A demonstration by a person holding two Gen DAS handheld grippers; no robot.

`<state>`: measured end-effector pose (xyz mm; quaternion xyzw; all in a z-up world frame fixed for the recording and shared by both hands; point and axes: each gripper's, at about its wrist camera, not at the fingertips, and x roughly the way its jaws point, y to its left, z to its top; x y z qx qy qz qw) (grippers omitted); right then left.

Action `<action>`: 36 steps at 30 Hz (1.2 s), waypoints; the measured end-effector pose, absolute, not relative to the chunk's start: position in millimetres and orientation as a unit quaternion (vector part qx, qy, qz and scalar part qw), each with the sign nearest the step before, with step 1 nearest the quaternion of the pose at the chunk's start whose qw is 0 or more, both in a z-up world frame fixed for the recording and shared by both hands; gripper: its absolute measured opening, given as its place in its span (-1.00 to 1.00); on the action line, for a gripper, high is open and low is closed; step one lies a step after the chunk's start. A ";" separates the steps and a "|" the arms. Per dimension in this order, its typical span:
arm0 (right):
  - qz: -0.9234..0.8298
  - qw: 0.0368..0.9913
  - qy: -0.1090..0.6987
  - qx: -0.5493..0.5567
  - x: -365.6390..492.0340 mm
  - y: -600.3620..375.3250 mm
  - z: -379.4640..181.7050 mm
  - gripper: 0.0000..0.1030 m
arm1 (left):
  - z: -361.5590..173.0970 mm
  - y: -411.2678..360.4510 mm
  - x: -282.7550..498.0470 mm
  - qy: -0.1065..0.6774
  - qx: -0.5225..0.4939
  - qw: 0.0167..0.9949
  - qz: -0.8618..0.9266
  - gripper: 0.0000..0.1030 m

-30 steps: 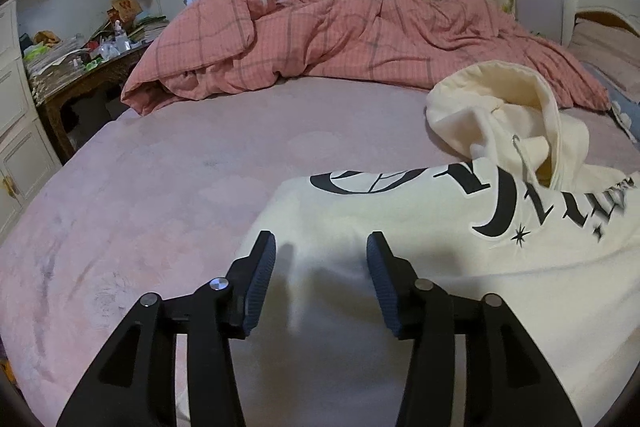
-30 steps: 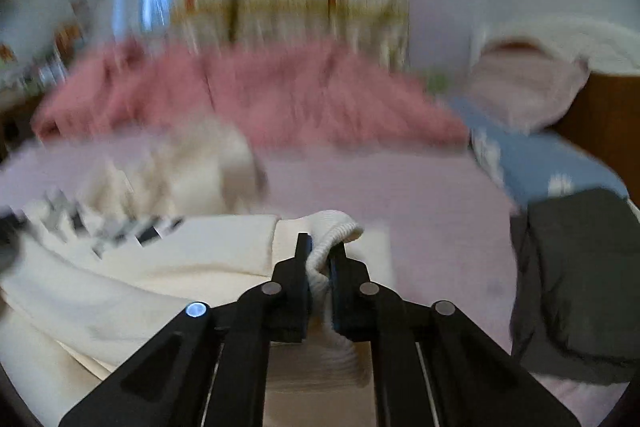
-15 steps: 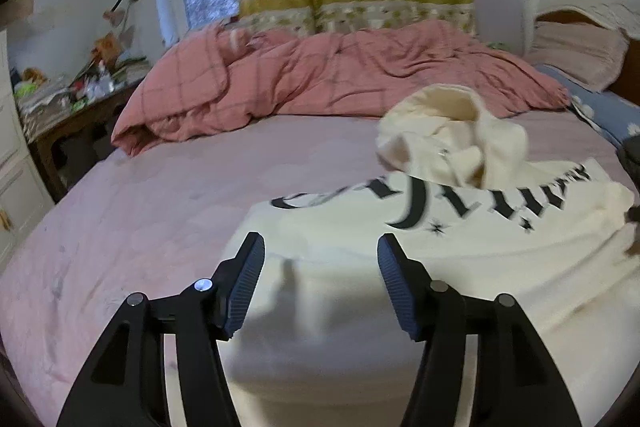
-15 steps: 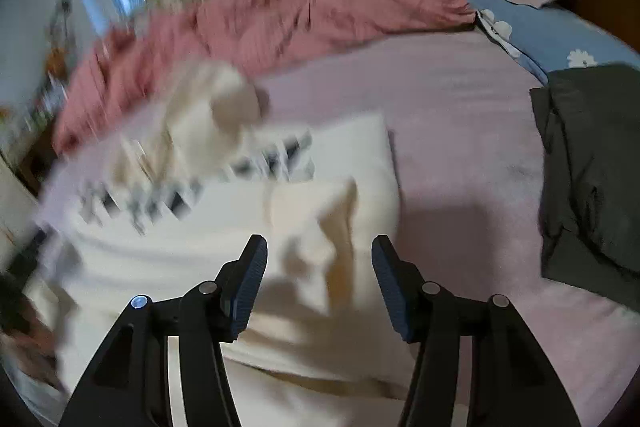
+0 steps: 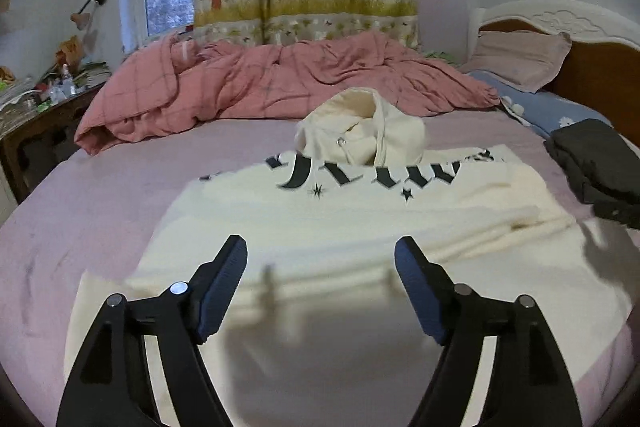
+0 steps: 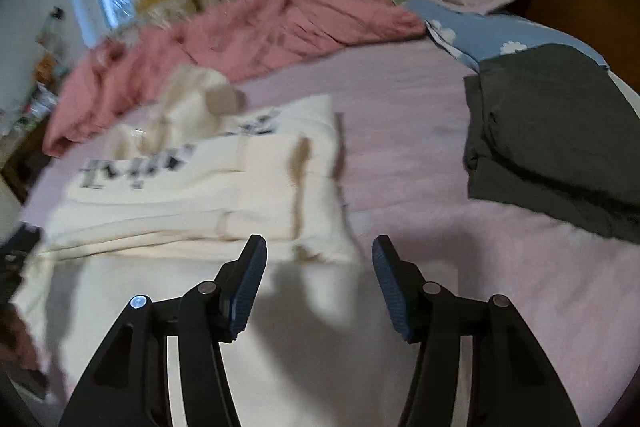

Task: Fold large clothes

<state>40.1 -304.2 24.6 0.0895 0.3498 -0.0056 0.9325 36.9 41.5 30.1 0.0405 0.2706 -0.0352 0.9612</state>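
A cream hoodie [image 5: 360,219] with black lettering lies flat on the bed, its hood [image 5: 360,125] bunched at the far end. In the right wrist view the hoodie [image 6: 256,187] has a sleeve folded across its body. My left gripper [image 5: 319,243] hovers over the hoodie's near part. Its jaws are opening and nothing is between them. My right gripper [image 6: 319,241] is open above the hoodie's right edge, with only cloth lying below the gap between the fingers.
The pink bedsheet [image 5: 100,195] surrounds the hoodie. A rumpled pink duvet [image 5: 260,83] lies at the far side, and pillows [image 5: 520,59] rest against the headboard on the right. A folded dark grey garment [image 6: 560,131] sits at the right. A cluttered desk [image 5: 40,95] stands left of the bed.
The right gripper let go of the cream ribbed cuff and opened. Both grippers drew back from the hoodie, so more of it shows. The left jaws spread wider.
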 end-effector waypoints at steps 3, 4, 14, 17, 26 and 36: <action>-0.006 0.953 0.300 0.041 6.4 -284.4 33.8 0.40 | 27.0 38.5 19.2 0.265 0.038 0.963 -0.034 0.48; -0.006 0.956 0.292 0.035 0.2 -280.8 34.9 0.43 | 27.6 37.6 12.6 0.260 0.034 0.964 -0.037 0.54; 0.023 0.970 0.240 0.005 -60.4 -239.6 39.5 0.75 | 35.4 30.5 -72.1 0.164 0.042 0.985 -0.033 0.98; 0.005 0.974 0.226 -0.031 -70.1 -230.5 38.3 0.78 | 31.2 28.5 -84.0 0.165 0.054 0.984 -0.030 0.98; 0.008 0.972 0.230 -0.048 -86.5 -229.1 35.2 0.82 | 13.3 27.4 -87.9 0.214 0.066 0.975 -0.007 0.99; 0.012 0.915 0.361 -0.181 -77.0 -215.9 -20.3 0.83 | -36.6 27.0 -62.8 0.347 0.155 0.924 0.044 1.00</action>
